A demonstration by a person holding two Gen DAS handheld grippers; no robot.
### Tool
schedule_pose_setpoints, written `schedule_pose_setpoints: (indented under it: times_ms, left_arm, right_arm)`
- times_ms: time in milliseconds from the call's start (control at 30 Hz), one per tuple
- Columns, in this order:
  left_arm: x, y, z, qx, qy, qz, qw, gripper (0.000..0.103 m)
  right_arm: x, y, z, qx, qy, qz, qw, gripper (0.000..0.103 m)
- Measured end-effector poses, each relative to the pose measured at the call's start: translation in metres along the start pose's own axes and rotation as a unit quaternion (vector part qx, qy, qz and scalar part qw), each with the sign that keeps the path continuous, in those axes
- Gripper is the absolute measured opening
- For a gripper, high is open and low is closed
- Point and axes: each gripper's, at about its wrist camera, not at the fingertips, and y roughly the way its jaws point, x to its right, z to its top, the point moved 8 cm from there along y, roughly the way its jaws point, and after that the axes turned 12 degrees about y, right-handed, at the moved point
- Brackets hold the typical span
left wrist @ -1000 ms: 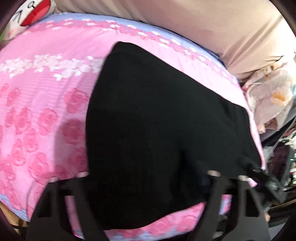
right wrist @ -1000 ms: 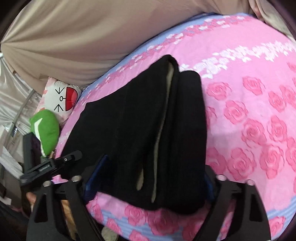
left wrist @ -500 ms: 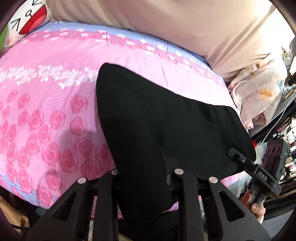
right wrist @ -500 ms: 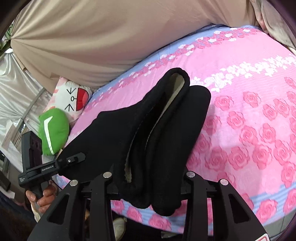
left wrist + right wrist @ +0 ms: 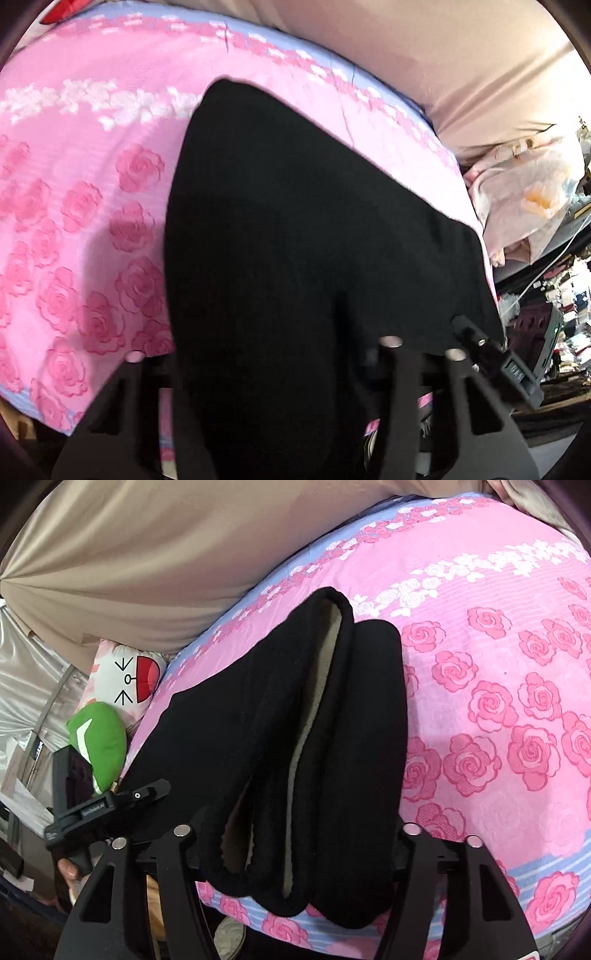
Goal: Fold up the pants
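Right tool [image 5: 295, 834]: nearest the right wrist camera, its two black fingers stand one on each side of the pants' waist end; the jaws have just been opening; the folded cloth sits between them, but whether the pads press on it I cannot tell
Left tool [image 5: 258, 354]: low in the left wrist view, fingers dark against dark cloth and blurred; the jaws have just been opening; the pants lie over and between the fingers, grip not readable; seen from the right wrist camera [image 5: 110, 805], its black body pokes in at the left edge of the pants
Hand [image 5: 68, 871]: a person's hand shows under the left tool's handle in the right wrist view
Pants [image 5: 295, 738]: black, with a pale fleece lining showing in the open waist; folded lengthwise, legs stacked, lying on the bed with the near end hanging just over the bed's front edge; in the left wrist view [image 5: 314, 221] they read as one broad black panel running away from the tool
Bedsheet [image 5: 498, 701]: pink with rose print, a white flower band and a blue border; it lies under the pants
Green cushion [image 5: 99, 738]: at the bed's side, beyond the left tool
White pillow [image 5: 125, 679]: cartoon face with a red mouth, just behind the green cushion
Beige curtain [image 5: 166, 554]: farthest back, behind the bed
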Motion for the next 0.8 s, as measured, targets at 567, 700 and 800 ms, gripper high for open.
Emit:
schedule_pose_setpoints:
  times_ms: [567, 700, 800]
  left_arm:
    - [0.067, -0.073, 0.020, 0.083, 0.129, 0.078, 0.9851, 0.018]
    - [0.076, -0.082, 0.026, 0.095, 0.140, 0.085, 0.9819, 0.018]
    - [0.080, -0.090, 0.032, 0.106, 0.148, 0.090, 0.9791, 0.018]
  right_arm:
    - [-0.068, -0.059, -0.002, 0.065, -0.082, 0.023, 0.994, 0.036]
    - [-0.078, -0.071, 0.001, 0.080, -0.092, 0.028, 0.992, 0.036]
    - [-0.084, -0.077, 0.006, 0.090, -0.098, 0.031, 0.991, 0.036]
